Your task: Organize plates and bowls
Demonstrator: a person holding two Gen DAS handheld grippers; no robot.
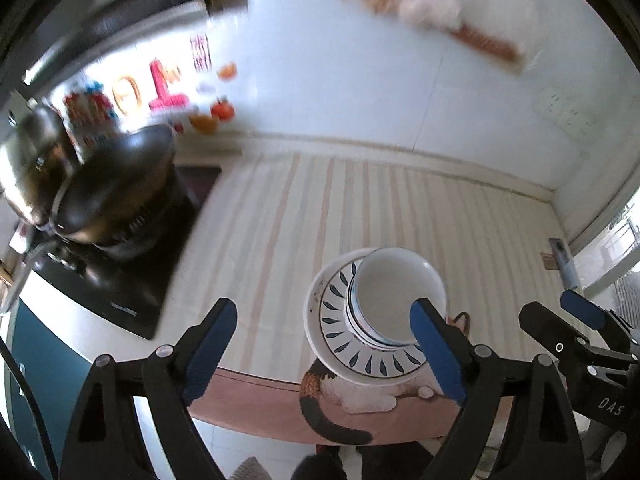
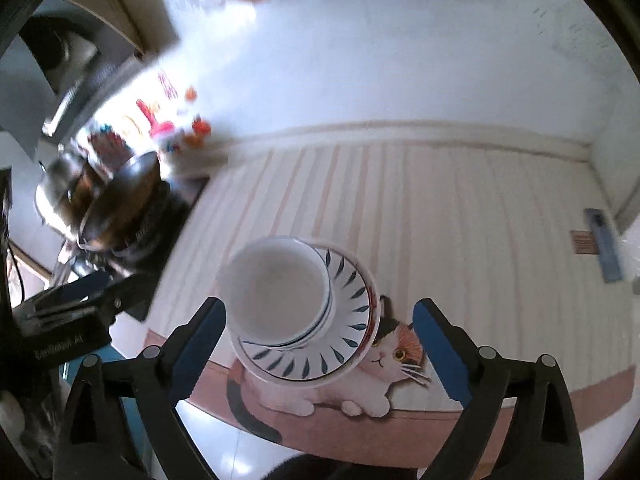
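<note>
A stack of white bowls (image 1: pixel 396 292) sits on a leaf-patterned plate (image 1: pixel 340 332), which rests on a larger white plate near the front edge of the striped mat. The bowls (image 2: pixel 276 288) and patterned plate (image 2: pixel 344 320) also show in the right wrist view. My left gripper (image 1: pixel 324 344) is open and empty, hovering above the counter just left of the stack. My right gripper (image 2: pixel 320 344) is open and empty, hovering over the stack's near side. The right gripper also shows at the right of the left wrist view (image 1: pixel 560 320).
A striped mat with a cat picture (image 2: pixel 392 356) covers the counter (image 1: pixel 360 208). A black wok (image 1: pixel 116 184) and a steel pot (image 1: pixel 28 168) stand on the stove at the left. Colourful jars (image 1: pixel 92 108) line the back wall. A small blue item (image 2: pixel 604 244) lies at right.
</note>
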